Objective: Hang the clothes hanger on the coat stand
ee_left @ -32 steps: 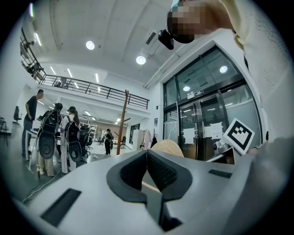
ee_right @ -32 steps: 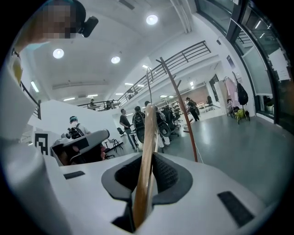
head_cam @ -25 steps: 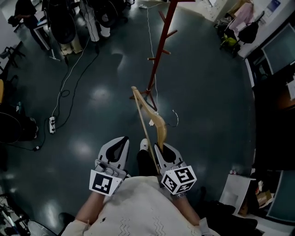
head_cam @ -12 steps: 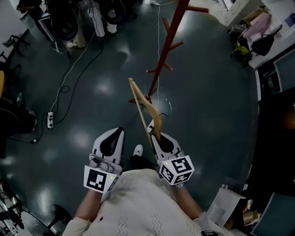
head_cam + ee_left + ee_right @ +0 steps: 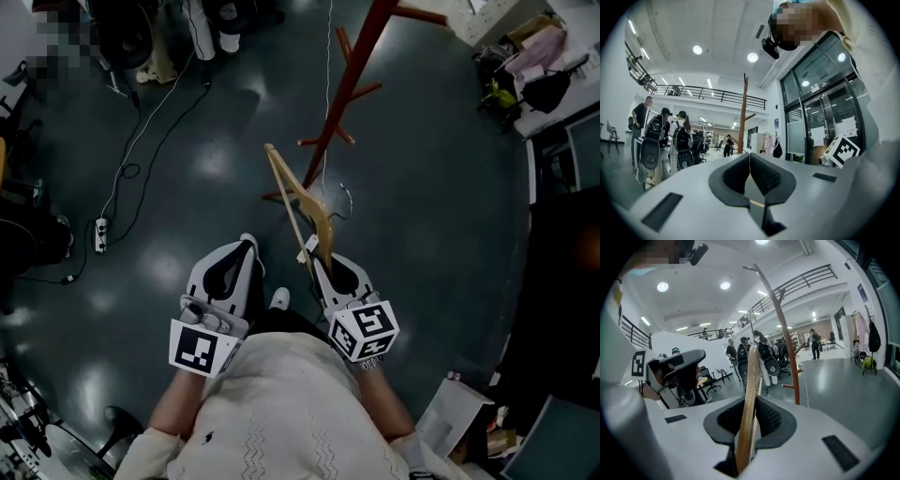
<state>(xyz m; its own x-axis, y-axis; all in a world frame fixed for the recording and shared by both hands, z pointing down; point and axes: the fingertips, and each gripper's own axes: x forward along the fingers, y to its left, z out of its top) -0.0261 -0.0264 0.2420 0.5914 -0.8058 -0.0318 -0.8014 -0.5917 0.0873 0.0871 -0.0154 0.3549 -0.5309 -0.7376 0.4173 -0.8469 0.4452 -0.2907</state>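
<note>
hanger [image 5: 322, 225] in right tool [image 5: 313, 249], coat stand [image 5: 352, 80] ahead

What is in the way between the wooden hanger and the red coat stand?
Nothing that I can see. The right tool is shut on the wooden hanger, and only open space shows between it and the red coat stand. A thin cord runs down close beside the stand's pole.
</note>
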